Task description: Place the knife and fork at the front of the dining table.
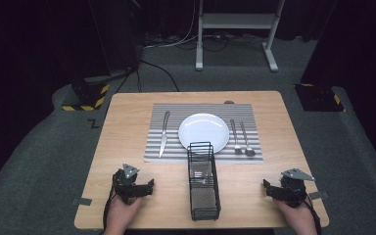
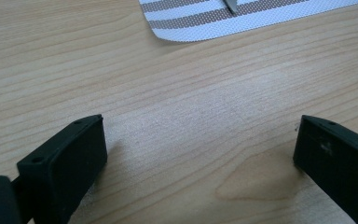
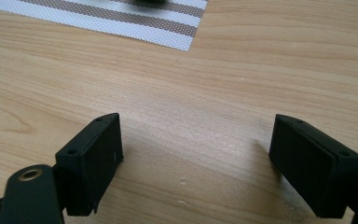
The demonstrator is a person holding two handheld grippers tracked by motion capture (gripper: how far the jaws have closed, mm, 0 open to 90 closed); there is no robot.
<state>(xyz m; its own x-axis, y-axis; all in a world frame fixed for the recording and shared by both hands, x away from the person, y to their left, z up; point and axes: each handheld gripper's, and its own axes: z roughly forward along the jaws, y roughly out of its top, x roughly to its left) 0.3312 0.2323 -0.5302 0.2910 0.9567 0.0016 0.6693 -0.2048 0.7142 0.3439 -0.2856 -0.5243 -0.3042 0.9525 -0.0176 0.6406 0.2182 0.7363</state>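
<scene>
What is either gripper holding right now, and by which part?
Nothing is held. The left gripper and right gripper both have open jaws with bare table between them. The knife, fork and spoon lie on the mat.

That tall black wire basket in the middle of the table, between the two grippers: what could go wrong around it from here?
The tall black wire basket looks narrow for its height, so a sideways knock from the left gripper or right gripper might tip it. Its far end stands right by the round white plate, so a forward push could shove that plate across the striped placemat toward the fork.
</scene>
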